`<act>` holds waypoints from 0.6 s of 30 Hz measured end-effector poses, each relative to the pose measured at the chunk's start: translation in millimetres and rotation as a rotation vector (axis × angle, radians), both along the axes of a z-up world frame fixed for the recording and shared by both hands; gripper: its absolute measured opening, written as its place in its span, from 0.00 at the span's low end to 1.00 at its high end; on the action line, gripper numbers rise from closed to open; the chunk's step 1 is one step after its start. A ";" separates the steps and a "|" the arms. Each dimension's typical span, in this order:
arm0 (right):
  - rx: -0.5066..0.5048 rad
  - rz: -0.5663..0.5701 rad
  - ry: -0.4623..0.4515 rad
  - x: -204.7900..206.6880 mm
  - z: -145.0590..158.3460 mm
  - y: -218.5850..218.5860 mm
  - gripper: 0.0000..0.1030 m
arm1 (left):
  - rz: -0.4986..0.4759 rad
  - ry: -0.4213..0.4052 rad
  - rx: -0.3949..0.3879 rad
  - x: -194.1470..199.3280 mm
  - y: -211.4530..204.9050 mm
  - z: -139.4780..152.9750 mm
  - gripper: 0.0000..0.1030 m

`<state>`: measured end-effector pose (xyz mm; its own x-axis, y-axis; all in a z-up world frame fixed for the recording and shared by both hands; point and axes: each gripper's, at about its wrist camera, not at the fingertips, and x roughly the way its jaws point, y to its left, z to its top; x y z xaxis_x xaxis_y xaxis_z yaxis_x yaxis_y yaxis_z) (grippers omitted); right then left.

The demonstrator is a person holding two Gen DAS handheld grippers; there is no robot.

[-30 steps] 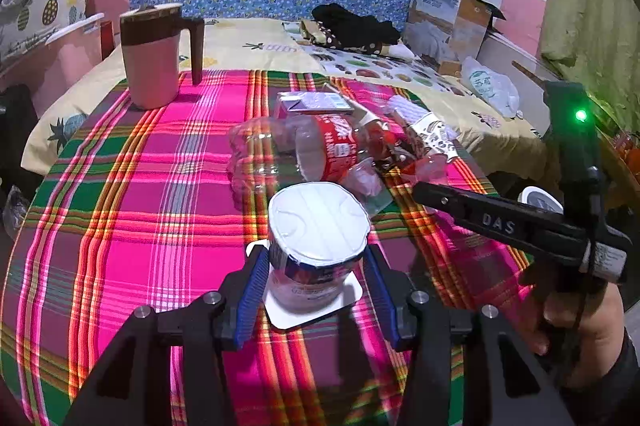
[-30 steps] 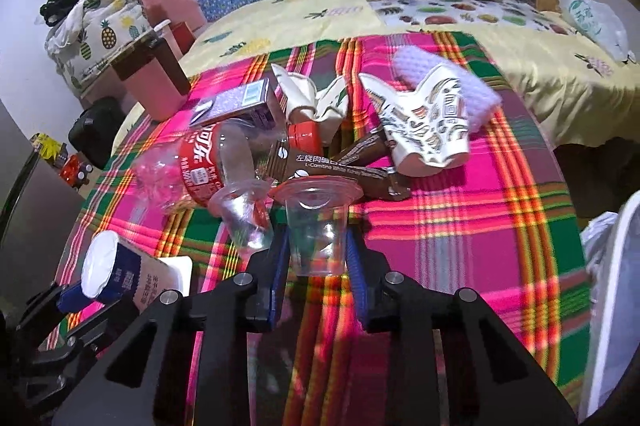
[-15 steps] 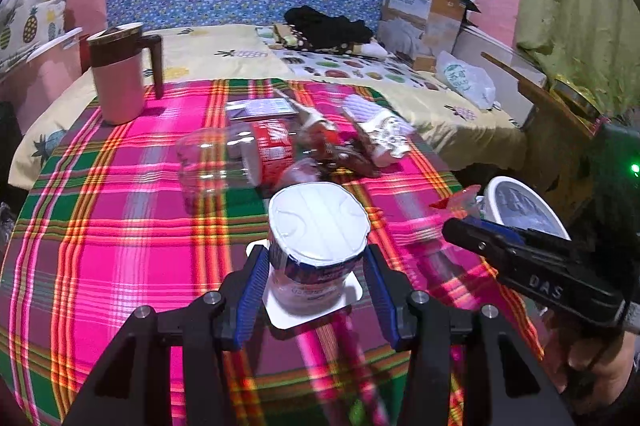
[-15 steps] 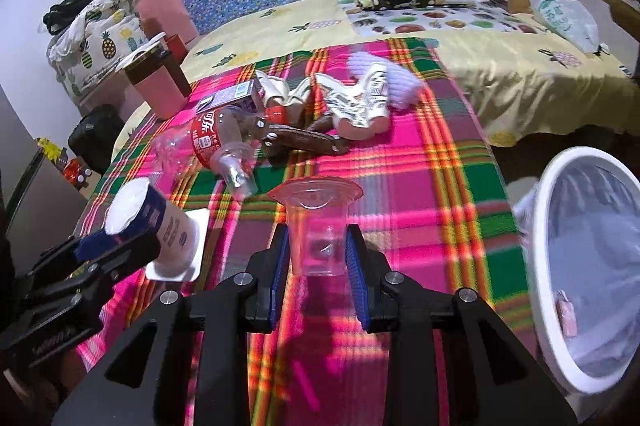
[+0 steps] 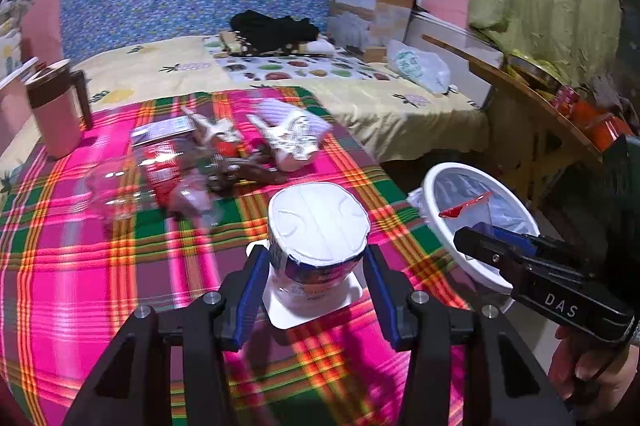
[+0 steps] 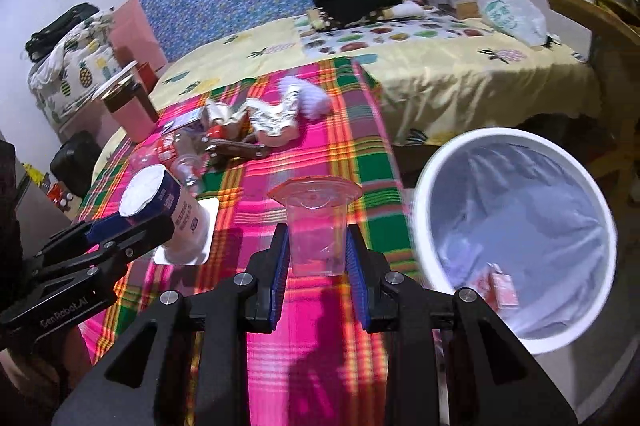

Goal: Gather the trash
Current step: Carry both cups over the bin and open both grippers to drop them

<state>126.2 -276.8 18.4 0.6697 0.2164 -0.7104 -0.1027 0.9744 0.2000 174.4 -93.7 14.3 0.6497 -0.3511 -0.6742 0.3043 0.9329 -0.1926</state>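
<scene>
While clamping the yogurt cup [image 5: 318,246] upside down, left gripper [image 5: 318,280] short of bin [image 5: 434,186] lying rightward; seen from right wrist, right gripper [image 6: 316,258], pinching upright clear cup [image 6: 316,226], nearer, bin [image 6: 424,186] just rightward.

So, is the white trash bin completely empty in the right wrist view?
No, a small red and white carton lies at the bottom of the white trash bin, on its liner.

2 tools [image 5: 316,290] [image 6: 316,258], 2 cups [image 5: 318,226] [image 6: 316,214], 1 bin [image 6: 516,238], 1 mug [image 5: 54,114]
</scene>
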 end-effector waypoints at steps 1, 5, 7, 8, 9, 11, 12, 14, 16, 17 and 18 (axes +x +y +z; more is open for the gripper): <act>0.001 -0.007 -0.001 -1.3 0.0 -3.8 0.28 | -0.009 0.001 -0.001 0.8 -5.3 0.2 0.48; 0.001 -0.041 -0.006 -4.9 -0.7 -19.2 0.28 | -0.050 -0.003 -0.005 4.1 -26.0 2.2 0.48; 0.003 -0.063 -0.008 -7.3 -1.4 -29.0 0.28 | -0.079 -0.007 -0.006 5.9 -38.4 3.7 0.48; 0.002 -0.072 -0.010 -9.3 -1.9 -35.1 0.28 | -0.093 -0.009 -0.007 6.8 -45.1 4.5 0.48; 0.002 -0.084 -0.010 -10.0 -2.2 -40.0 0.28 | -0.108 -0.011 -0.010 7.9 -51.5 5.4 0.48; 0.000 -0.107 -0.009 -12.5 -2.9 -49.3 0.28 | -0.134 -0.013 -0.015 9.4 -63.6 6.3 0.48; 0.000 -0.121 -0.008 -13.4 -3.6 -54.6 0.28 | -0.150 -0.010 -0.020 10.7 -70.2 6.2 0.48; 0.001 -0.143 -0.005 -15.2 -4.7 -63.4 0.28 | -0.176 -0.005 -0.025 12.8 -80.9 6.1 0.48; 0.000 -0.166 -0.001 -16.8 -6.4 -73.1 0.28 | -0.205 -0.006 -0.025 14.1 -93.6 5.5 0.48; -0.001 -0.175 0.000 -17.6 -7.0 -76.1 0.28 | -0.222 -0.004 -0.027 15.2 -100.2 5.0 0.48; -0.002 -0.186 0.002 -18.7 -7.7 -79.9 0.28 | -0.239 0.001 -0.033 16.9 -106.4 4.4 0.48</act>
